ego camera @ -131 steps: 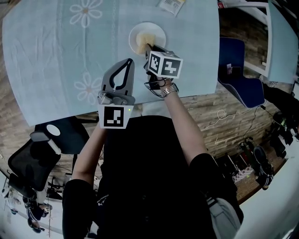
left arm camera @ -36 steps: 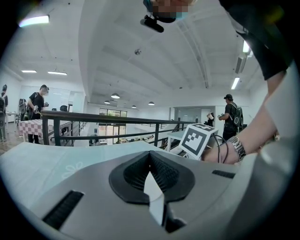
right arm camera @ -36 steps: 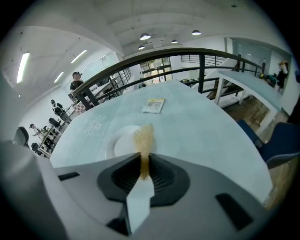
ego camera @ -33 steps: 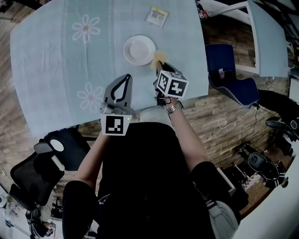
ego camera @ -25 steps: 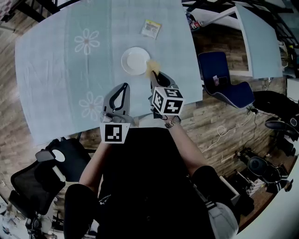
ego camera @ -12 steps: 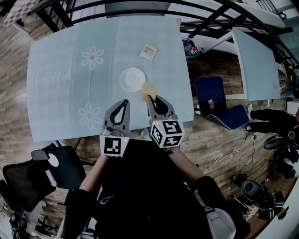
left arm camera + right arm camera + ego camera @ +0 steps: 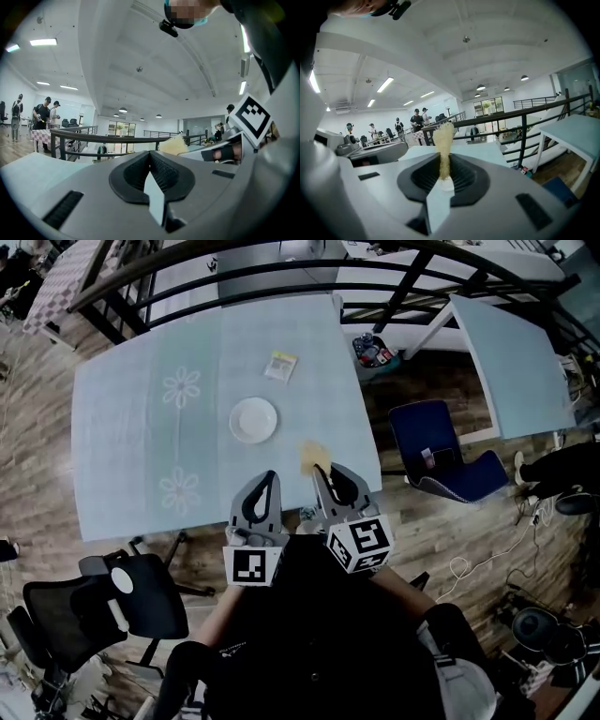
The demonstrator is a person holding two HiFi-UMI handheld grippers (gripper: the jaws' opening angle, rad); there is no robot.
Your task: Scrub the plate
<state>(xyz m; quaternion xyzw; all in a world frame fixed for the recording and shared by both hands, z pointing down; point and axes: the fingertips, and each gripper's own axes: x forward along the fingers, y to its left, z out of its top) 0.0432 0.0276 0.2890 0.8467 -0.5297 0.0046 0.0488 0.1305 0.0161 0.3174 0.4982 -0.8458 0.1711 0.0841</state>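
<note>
The white plate [image 7: 253, 419] lies on the pale blue tablecloth of the table [image 7: 131, 446], far ahead of both grippers. My right gripper [image 7: 319, 466] is shut on a yellow sponge [image 7: 313, 457], which stands up between its jaws [image 7: 442, 145]. It is held high, off the table's near right edge and well clear of the plate. My left gripper [image 7: 269, 475] is beside it, shut with nothing between its jaws. The left gripper view shows the sponge [image 7: 174, 144] and the right gripper's marker cube [image 7: 251, 118].
A small yellow packet [image 7: 280, 365] lies beyond the plate. A black railing [image 7: 281, 273] runs behind the table. A blue chair [image 7: 436, 448] stands to the right, a black office chair [image 7: 94, 606] at the near left. A second table [image 7: 511, 357] is at the far right.
The sponge has come off the plate. Both grippers have drawn back and lifted away from the table, the view widening, so the plate now lies far ahead.
</note>
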